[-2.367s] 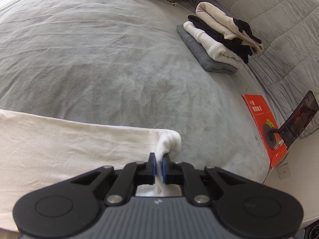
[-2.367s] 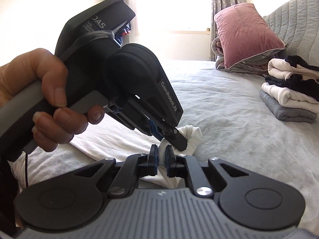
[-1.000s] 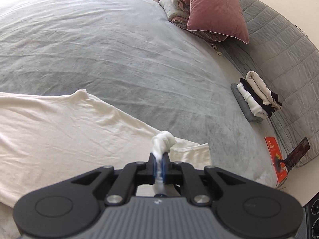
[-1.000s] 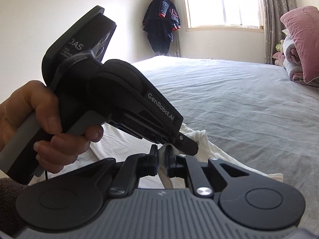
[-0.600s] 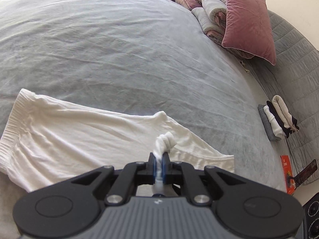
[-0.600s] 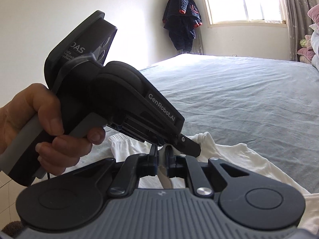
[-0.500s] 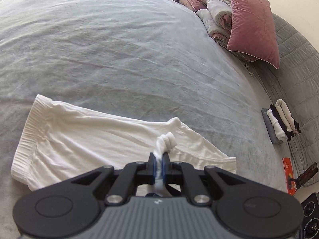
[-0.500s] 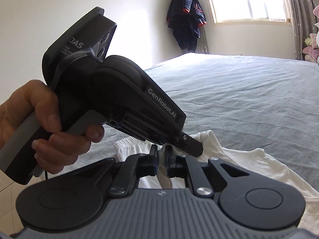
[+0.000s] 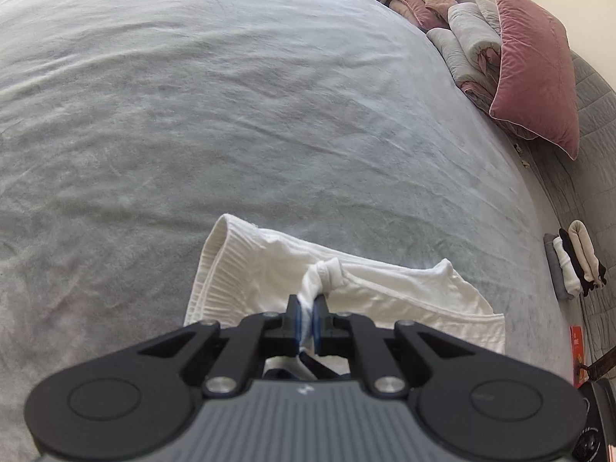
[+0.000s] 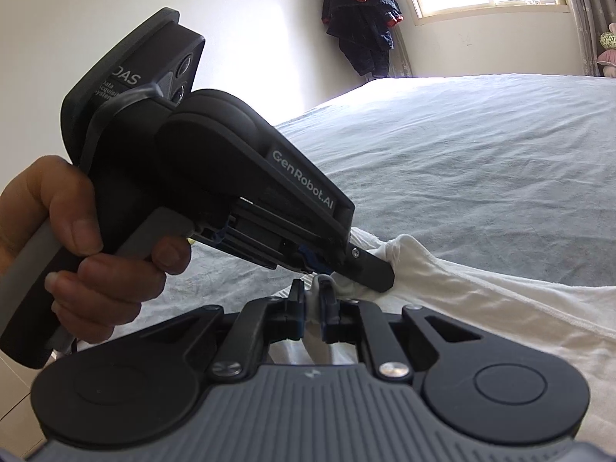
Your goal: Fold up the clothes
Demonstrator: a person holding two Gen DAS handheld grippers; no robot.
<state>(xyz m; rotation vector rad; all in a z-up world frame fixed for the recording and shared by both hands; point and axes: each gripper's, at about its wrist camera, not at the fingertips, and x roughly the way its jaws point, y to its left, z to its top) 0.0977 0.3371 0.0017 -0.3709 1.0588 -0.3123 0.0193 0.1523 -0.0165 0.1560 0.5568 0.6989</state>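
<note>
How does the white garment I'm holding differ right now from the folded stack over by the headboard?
The white garment lies loose and rumpled across the grey bed, pinched in both the left tongs and right tongs; the folded stack sits untouched. The garment is one white piece; the stack mixes grey, white, black and cream layers. The garment lies near the tongs, the stack far off. Both rest on the bed.

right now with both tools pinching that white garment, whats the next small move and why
Probably lower both tools toward the ribbed hem, then let go. The left tool and right tool are each shut on a bunch of the white garment, which already lies doubled over on the grey bed cover, with the held edge raised close to the hem. Setting it down should finish this fold.
</note>
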